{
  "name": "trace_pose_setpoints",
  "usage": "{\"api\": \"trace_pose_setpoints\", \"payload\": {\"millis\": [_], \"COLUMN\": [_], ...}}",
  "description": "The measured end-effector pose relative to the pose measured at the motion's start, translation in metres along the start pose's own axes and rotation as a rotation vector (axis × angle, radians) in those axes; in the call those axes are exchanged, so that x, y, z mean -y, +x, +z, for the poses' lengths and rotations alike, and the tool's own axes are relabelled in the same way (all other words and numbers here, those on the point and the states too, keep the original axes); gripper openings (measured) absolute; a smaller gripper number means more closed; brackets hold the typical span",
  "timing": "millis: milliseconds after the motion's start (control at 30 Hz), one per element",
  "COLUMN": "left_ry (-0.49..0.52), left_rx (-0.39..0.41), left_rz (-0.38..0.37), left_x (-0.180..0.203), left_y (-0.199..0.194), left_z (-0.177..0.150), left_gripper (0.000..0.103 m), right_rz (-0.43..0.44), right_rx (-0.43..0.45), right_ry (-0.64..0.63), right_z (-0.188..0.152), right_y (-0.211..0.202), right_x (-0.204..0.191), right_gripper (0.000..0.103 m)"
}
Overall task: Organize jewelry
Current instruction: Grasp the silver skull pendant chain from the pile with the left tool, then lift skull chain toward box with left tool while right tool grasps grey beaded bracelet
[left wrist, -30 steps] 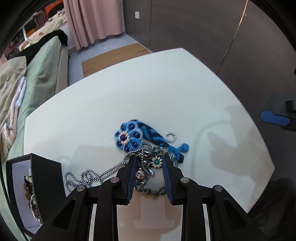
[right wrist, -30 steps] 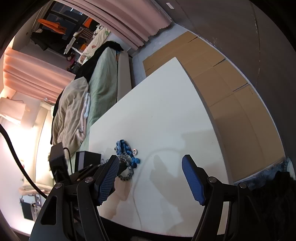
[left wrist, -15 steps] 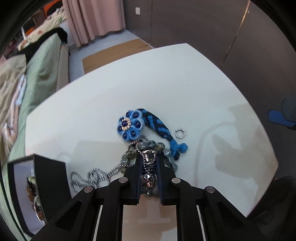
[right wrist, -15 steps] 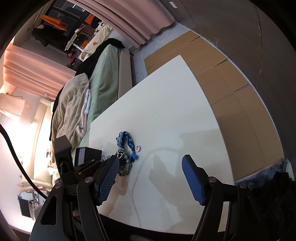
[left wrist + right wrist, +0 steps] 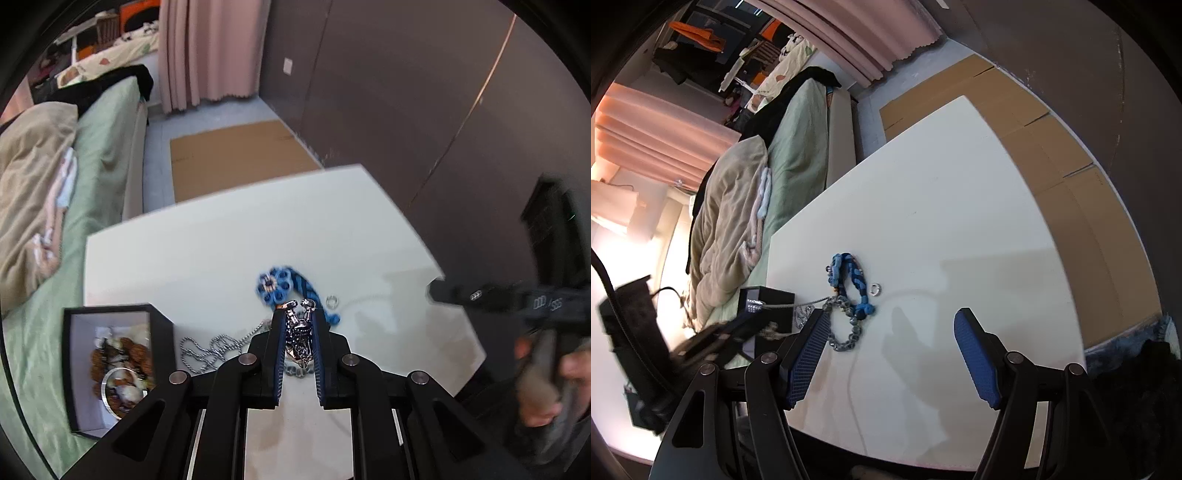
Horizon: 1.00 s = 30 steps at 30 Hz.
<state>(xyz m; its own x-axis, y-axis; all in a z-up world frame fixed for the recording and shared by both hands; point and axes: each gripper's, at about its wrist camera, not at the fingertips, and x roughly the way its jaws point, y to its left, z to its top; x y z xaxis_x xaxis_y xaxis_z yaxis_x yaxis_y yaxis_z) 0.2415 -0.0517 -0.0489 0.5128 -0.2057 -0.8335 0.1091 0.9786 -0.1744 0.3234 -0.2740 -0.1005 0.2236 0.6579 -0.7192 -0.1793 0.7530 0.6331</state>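
Observation:
My left gripper [image 5: 300, 323] is shut on a silver pendant [image 5: 299, 338] and holds it above the white table [image 5: 207, 251]; its silver chain [image 5: 210, 349] trails down to the left. A blue braided bracelet with a flower [image 5: 275, 286], a small silver ring [image 5: 332, 301] and a grey bead bracelet [image 5: 846, 332] lie on the table. An open black jewelry box [image 5: 110, 362] with brown beads stands at the left edge. My right gripper [image 5: 890, 350] is open and empty, above the table near the bead bracelet.
A bed with green sheet and beige blanket [image 5: 44, 184] runs along the table's left side. Cardboard [image 5: 229, 155] lies on the floor beyond the table. A dark wall [image 5: 406, 110] stands at the right. The right gripper's body and the hand [image 5: 546, 369] show at right.
My left gripper closed on the pendant and lifted it off the table, dragging the chain. The bead bracelet stayed on the table. The right gripper stayed open, shifting slightly.

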Motion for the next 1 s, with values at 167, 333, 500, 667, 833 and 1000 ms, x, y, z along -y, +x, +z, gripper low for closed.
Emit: {"api": "trace_pose_setpoints", "payload": {"millis": [167,333,500,667,833,1000], "left_ry": [-0.004,-0.025,-0.046,-0.057,-0.043,-0.029], "left_rx": [0.069,0.118,0.154,0.184,0.228,0.273], "left_rz": [0.01,0.019,0.028,0.04,0.052,0.063], "left_x": [-0.005,-0.018,-0.032,-0.043,-0.044,-0.05], "left_y": [-0.032,-0.056,-0.075,-0.093,-0.116,-0.141], "left_z": [0.007,0.01,0.011,0.012,0.016,0.021], "left_gripper": [0.013,0.014,0.014,0.014,0.014,0.014], "right_rz": [-0.002,-0.013,-0.051,-0.097,-0.151,-0.239], "right_rx": [-0.008,-0.041,-0.081,-0.112,-0.154,-0.148], "right_ry": [-0.032,-0.071,-0.093,-0.127,-0.16,-0.204], "right_z": [-0.001,-0.004,-0.007,-0.009,-0.014,-0.018], "right_y": [0.011,0.029,0.05,0.07,0.094,0.106], "right_x": [-0.015,-0.029,-0.038,-0.051,-0.065,-0.078], "right_gripper": [0.07,0.056,0.044,0.038,0.028,0.027]}}
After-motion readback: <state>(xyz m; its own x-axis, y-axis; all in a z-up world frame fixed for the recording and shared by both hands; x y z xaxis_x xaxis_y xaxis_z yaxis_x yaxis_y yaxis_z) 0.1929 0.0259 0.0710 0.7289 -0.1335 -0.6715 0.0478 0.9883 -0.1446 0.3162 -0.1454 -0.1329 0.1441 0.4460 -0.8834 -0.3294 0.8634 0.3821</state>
